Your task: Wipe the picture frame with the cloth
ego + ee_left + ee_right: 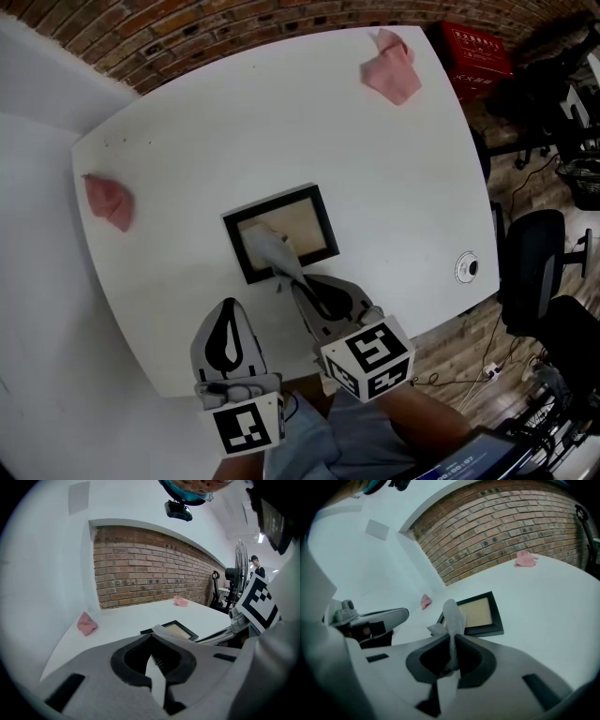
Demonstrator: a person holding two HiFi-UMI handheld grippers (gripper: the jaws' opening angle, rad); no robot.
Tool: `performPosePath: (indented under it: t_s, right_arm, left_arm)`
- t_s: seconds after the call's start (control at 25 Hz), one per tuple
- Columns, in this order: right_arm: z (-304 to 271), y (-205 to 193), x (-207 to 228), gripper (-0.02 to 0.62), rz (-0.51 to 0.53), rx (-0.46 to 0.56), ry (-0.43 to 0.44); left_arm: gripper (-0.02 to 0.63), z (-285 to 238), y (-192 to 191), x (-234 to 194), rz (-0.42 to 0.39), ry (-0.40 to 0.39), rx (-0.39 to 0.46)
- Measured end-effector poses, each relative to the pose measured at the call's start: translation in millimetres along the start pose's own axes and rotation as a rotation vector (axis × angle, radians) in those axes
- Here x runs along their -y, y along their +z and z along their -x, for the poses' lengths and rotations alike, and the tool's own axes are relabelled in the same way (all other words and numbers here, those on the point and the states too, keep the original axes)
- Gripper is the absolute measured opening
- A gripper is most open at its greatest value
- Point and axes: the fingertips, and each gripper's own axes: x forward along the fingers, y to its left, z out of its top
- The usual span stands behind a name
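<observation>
**While the cloth lies on the frame, wiping is judged under way and unfinished**

As matters stand, the white worktop [394, 187] carries one picture frame [323, 220], lying flat and face up near the middle, somewhat toward the near edge. It is a black-bordered rectangle with a tan panel. Its long axis runs roughly in line with the worktop's near edge, left to right across the person. The short sides point toward the far edge and the brick wall.

Right gripper [298, 281]: the jaws are clamped on a grey cloth [267, 246], which passes between them and trails forward onto the frame. The cloth's free end covers the left part of the panel and the near border toward the near-left corner.

Left gripper [228, 307]: the jaws are together with nothing between them. It sits over the near edge of the worktop, beside the right gripper and clear of the frame.

Two pink cloths lie apart from the work, one by the far-right corner [392, 70] and one by the left edge [110, 200].

Assessment: the wiping step appears to be in hand, with cloth and frame in contact. No dirt or streak is visible, so the area already wiped cannot be told. The right half of the panel and the far and right borders lie uncovered, and these are judged the likely remainder.
</observation>
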Motion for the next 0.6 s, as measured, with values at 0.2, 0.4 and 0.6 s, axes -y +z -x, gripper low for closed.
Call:
performPosePath:
  t_s: [0.2,0.4,0.6]
  right_arm:
    - [6.5,1.3,12.5,0.038,-0.021,0.008,-0.013]
    - [15.0,2.9,26.8,0.038,-0.044,0.02,-0.03]
    - [25.5,2.4,42.3,0.038,-0.081,0.03,-0.049]
  left_arm:
    - [0.009,-6.4,2.0,11.9,0.006,-0.015,-0.018]
    - [0.009,-12.5,7.0,25.1,-0.024,-0.036,-0.009]
    - [0.009,-19.3,12.8,42.0,-0.032,-0.065,-0.005]
